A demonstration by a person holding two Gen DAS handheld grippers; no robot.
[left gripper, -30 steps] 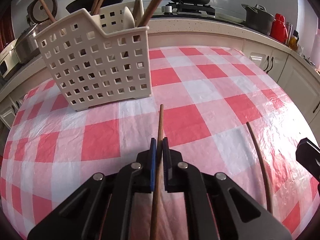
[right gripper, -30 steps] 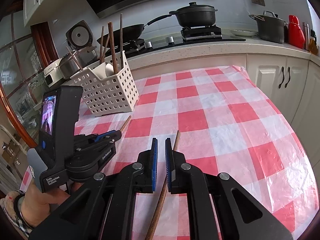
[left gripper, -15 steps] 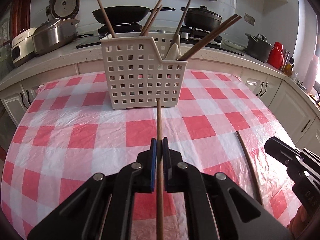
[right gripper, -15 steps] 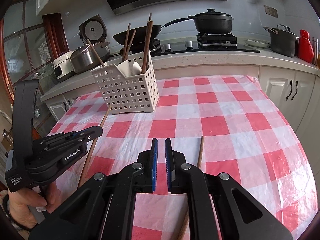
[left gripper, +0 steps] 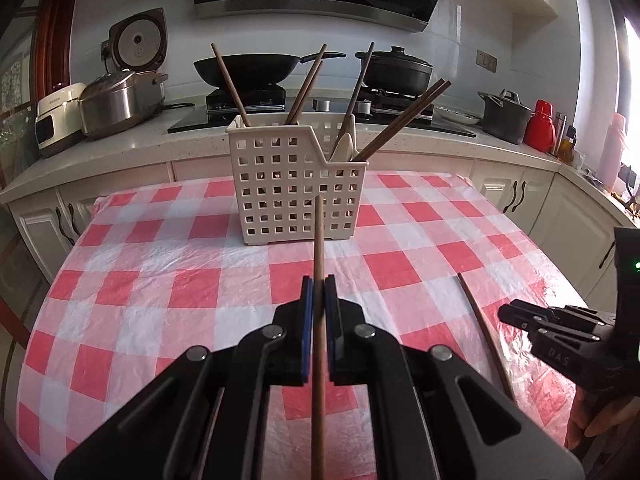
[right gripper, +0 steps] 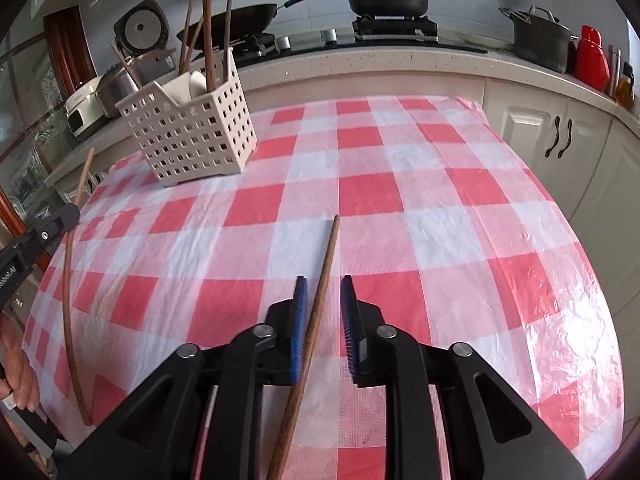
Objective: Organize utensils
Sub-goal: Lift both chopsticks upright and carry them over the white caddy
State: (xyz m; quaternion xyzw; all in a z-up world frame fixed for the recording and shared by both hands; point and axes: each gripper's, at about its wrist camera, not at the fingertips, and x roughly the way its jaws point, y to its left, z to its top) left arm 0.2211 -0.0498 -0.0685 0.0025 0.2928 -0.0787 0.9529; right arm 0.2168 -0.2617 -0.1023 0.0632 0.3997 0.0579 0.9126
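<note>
The left tongs (left gripper: 319, 300) are closed on a brown chopstick (left gripper: 319, 320), which runs straight out past the blue pads toward the white basket (left gripper: 298, 188); its near end is cut off by the bottom of the left wrist view. The basket stands toward the far edge of the bench (left gripper: 160, 288), on the red and white checked cloth, with several chopsticks (left gripper: 404, 120) and a pale spoon (left gripper: 346, 146) leaning out of it. What sits lower inside is hard to make out through the holes.

The right tongs (right gripper: 323, 312) are opening, with a second chopstick (right gripper: 320, 292) lying on the cloth in the gap between the pads; it runs close along the left pad, and whether it touches that pad I cannot tell. Its near end is hidden under the tongs' frame.

The left wrist view shows this second chopstick (left gripper: 486, 332) only as a curved strip near the right edge of the bench, beside the right tongs' dark body (left gripper: 560, 328), whose tips it does not show clearly. The right wrist view catches the held chopstick (right gripper: 72, 280) from the side, bowed by the lens, and part of a hand (right gripper: 18, 376) at the left border, mostly cut off. Pots and a rice cooker stand on the counter behind.
</note>
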